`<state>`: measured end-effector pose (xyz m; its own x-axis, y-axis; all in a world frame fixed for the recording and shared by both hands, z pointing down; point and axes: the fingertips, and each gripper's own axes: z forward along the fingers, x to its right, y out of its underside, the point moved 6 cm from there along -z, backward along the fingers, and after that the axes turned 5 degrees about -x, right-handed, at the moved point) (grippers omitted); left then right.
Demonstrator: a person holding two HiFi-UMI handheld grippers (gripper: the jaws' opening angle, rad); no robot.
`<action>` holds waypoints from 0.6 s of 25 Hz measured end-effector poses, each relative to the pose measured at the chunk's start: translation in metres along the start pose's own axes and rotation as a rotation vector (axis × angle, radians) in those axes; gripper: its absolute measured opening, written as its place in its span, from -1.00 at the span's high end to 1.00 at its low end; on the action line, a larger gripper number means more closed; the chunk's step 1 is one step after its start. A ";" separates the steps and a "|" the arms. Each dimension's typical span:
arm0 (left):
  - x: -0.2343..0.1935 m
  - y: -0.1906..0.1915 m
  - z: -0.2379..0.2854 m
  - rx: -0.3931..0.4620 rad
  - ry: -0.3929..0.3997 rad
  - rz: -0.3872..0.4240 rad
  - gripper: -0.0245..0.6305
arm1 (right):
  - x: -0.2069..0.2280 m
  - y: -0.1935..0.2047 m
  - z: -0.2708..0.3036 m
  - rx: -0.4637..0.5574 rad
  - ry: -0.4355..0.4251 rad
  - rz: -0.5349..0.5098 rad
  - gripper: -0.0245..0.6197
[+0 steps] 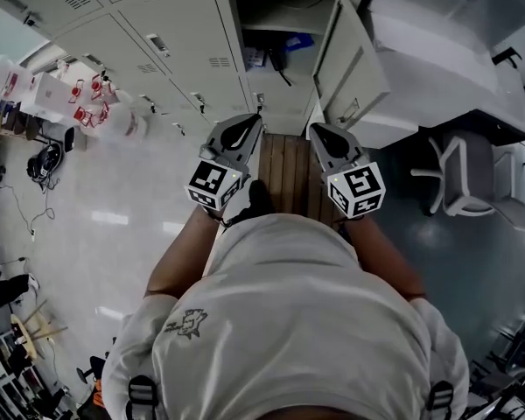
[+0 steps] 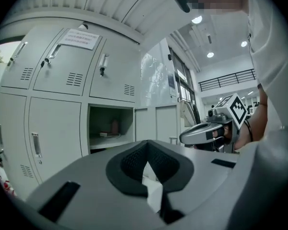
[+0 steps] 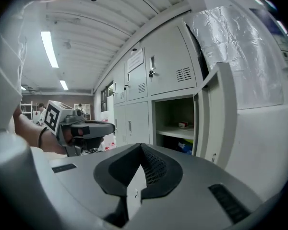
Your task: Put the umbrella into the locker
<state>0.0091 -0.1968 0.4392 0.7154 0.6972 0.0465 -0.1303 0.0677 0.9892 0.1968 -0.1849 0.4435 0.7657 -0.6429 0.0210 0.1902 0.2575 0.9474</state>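
Grey lockers are lining the wall; the open locker [image 1: 289,103] is holding something dark, probably the umbrella [image 1: 281,59]. Both the left gripper [image 1: 252,122] and the right gripper [image 1: 318,131] are pinched together, empty, so closing the door [image 1: 350,64] seems next.

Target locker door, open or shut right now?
Open. The locker door is swung out to the right, leaving the locker interior and its shelf exposed.

Ceiling strip lights [image 3: 49,49] lit my workroom evenly; glare pooled on the floor [image 1: 109,219], the open locker [image 1: 264,9] lay shadowed, and both gripper views bowed into dark fisheye corners.
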 end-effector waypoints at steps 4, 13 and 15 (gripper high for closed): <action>0.044 -0.002 -0.020 -0.013 -0.013 0.004 0.89 | -0.002 0.020 -0.040 0.005 -0.020 0.020 0.80; 0.082 -0.002 -0.067 -0.024 -0.054 -0.009 0.89 | -0.034 0.035 -0.077 0.030 -0.091 0.046 0.80; 0.085 -0.002 -0.077 -0.014 -0.049 -0.009 0.89 | -0.042 0.035 -0.080 0.032 -0.089 0.038 0.80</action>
<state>0.0177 -0.0827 0.4308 0.7491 0.6609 0.0449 -0.1332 0.0839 0.9875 0.2204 -0.0906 0.4503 0.7143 -0.6948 0.0839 0.1416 0.2609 0.9549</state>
